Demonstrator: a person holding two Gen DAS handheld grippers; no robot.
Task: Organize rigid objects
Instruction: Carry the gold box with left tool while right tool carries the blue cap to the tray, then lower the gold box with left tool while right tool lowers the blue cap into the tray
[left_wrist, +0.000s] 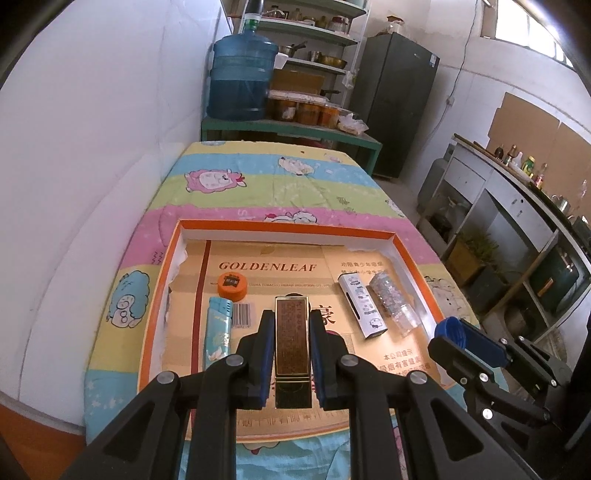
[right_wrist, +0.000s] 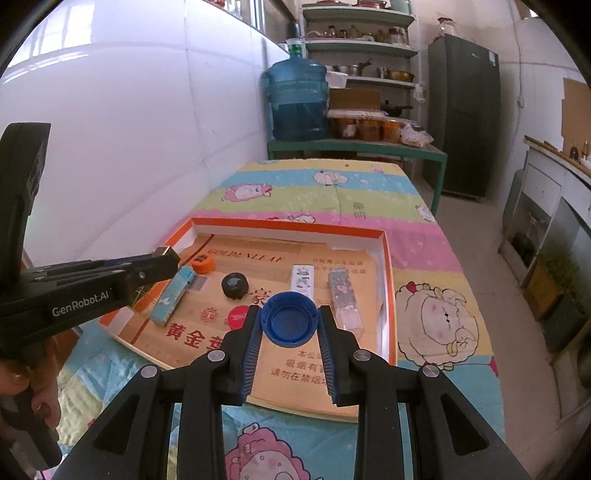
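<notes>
Clamped in the left claw (left_wrist: 291, 347) is a slim gold-edged lighter with a brown engraved face (left_wrist: 291, 343), gripped by its long sides and pointing away over the shallow orange-rimmed box (left_wrist: 284, 226). Beside it, the right claw (right_wrist: 289, 323) is closed on a blue bottle cap (right_wrist: 289, 319), open side up, pinched at its rim near the fingertips. Both are held just above the box's near edge, and I cannot tell whether either touches the cardboard lining.

Already lying in the box: an orange round lid (left_wrist: 232, 285) toward the left, a light blue lighter (left_wrist: 218, 334) near the left wall, a white printed lighter (left_wrist: 364, 304) and a glittery clear one (left_wrist: 395, 302) toward the right wall. The right view also shows a black round cap (right_wrist: 234, 285) mid-box.

The risks look plain to me. The cap is held only by its curved edge, far out on the pads, so a tilt or a squeeze could pop it free and send it rolling off the quilt-covered worktop (left_wrist: 280, 181). The gold lighter, lowered where it hangs, may come down on the black cap, which the left view hides beneath it. The two claws are also close together, so lowering them at once could knock one against the other.
</notes>
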